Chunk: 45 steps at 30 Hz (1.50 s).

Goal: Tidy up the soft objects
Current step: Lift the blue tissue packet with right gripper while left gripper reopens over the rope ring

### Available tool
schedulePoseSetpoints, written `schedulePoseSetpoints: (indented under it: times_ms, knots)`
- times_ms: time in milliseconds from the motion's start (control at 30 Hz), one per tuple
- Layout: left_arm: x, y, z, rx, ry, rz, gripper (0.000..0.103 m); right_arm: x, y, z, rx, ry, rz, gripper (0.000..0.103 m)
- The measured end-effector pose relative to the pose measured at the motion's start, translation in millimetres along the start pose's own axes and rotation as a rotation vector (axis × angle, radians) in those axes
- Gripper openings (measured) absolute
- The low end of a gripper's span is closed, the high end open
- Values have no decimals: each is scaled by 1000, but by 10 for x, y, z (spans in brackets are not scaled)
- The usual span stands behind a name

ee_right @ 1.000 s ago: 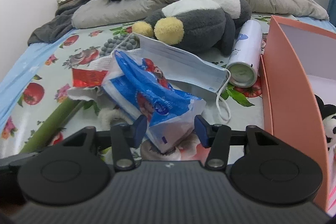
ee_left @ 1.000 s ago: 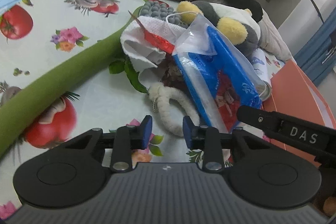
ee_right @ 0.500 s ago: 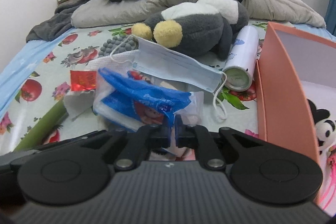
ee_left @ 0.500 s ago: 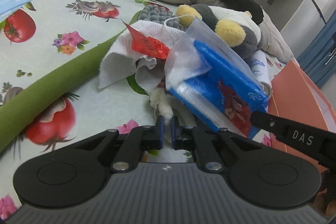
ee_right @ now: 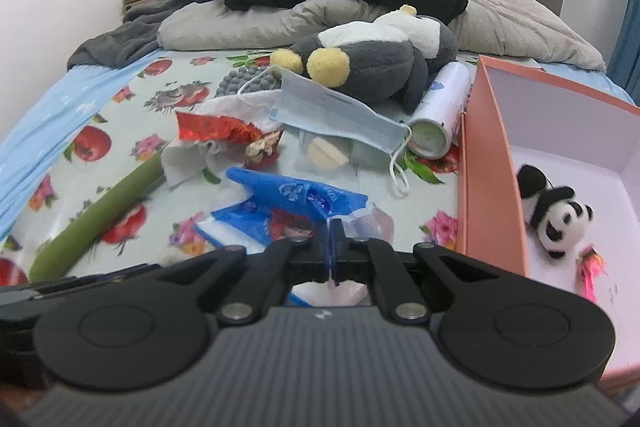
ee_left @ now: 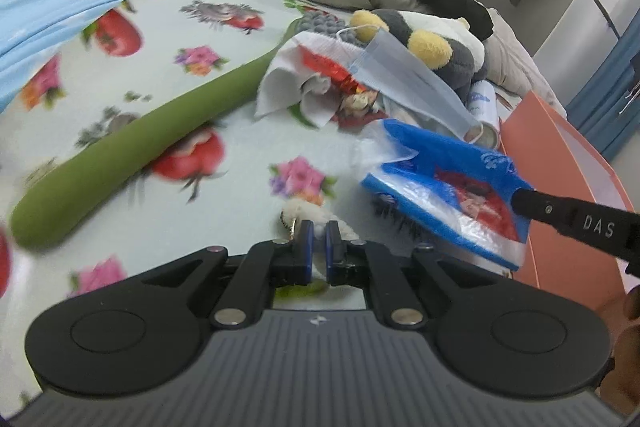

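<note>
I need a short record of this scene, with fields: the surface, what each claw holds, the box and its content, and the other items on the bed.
surface: bed sheet with fruit and flower print
left claw: shut on white fluffy rope toy
right claw: shut on blue tissue pack
box: pink box, open, on the right
box content: small panda plush
other items: face mask, penguin plush, white can lying on its side, green foam tube

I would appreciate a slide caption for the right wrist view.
Right hand-held gripper shut on a blue tissue pack, beside the pink box holding a panda plush.
</note>
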<state>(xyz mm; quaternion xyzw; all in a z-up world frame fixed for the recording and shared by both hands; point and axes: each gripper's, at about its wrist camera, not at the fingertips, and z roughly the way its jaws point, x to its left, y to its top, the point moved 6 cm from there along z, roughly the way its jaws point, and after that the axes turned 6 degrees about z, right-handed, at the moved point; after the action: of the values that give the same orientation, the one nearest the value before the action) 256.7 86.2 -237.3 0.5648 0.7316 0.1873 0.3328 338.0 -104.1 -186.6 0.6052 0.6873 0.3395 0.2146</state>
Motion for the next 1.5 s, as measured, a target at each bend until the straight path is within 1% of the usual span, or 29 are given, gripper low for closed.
schedulePoseSetpoints:
  times_ms: [200,367,500,533,600,633,667,700,733,767,800,867,933,967,1000,1100,1267,1367,1433,1500]
  knots:
    - [138,-242,-297,15,11,-6,7,54,-214,-233,26,3,-15,4]
    - [278,-373,-434,37,23,-4,7,114,-435,-382,91,38,-22,4]
    - [384,-422,-444,53,48,-21,8,167,-579,-448,157,115,-8,7]
    - [399,-427,-435,57,45,-22,8,176,-594,-454,173,139,-7,8]
    - [427,-438,-424,63,40,-28,8,198,-606,-467,193,158,-14,15]
    - [435,-435,-412,63,40,-31,11,198,-591,-474,197,162,-19,18]
    - [439,-434,-402,65,40,-32,19,201,-577,-484,198,167,-26,30]
    - [444,-424,-391,64,40,-34,24,203,-551,-494,200,170,-34,42]
    - [448,-420,-390,58,44,-37,34,200,-523,-514,196,176,-38,46]
    - [454,-415,-399,47,53,-43,40,199,-489,-534,187,184,-46,50]
    - [458,-408,-399,42,55,-48,41,205,-454,-553,176,188,-61,50]
    - [461,-399,-380,43,42,-56,43,199,-377,-564,152,176,-94,50]
    - [459,-389,-346,46,42,-61,44,204,-312,-542,124,166,-137,57]
    - [456,-384,-335,46,40,-62,44,210,-284,-505,118,164,-157,62]
    - [452,-380,-326,45,37,-64,44,225,-267,-458,120,166,-174,63]
    - [439,-381,-299,49,30,-66,45,288,-263,-315,148,209,-211,63]
    - [436,-389,-280,51,33,-61,45,469,-402,-122,209,263,-290,63]
    - [435,-391,-281,51,32,-60,45,513,-487,-14,243,251,-306,63]
    - [436,-393,-278,51,31,-62,45,509,-511,41,245,235,-316,61]
    - [436,-391,-282,52,33,-61,45,481,-521,84,253,231,-311,55]
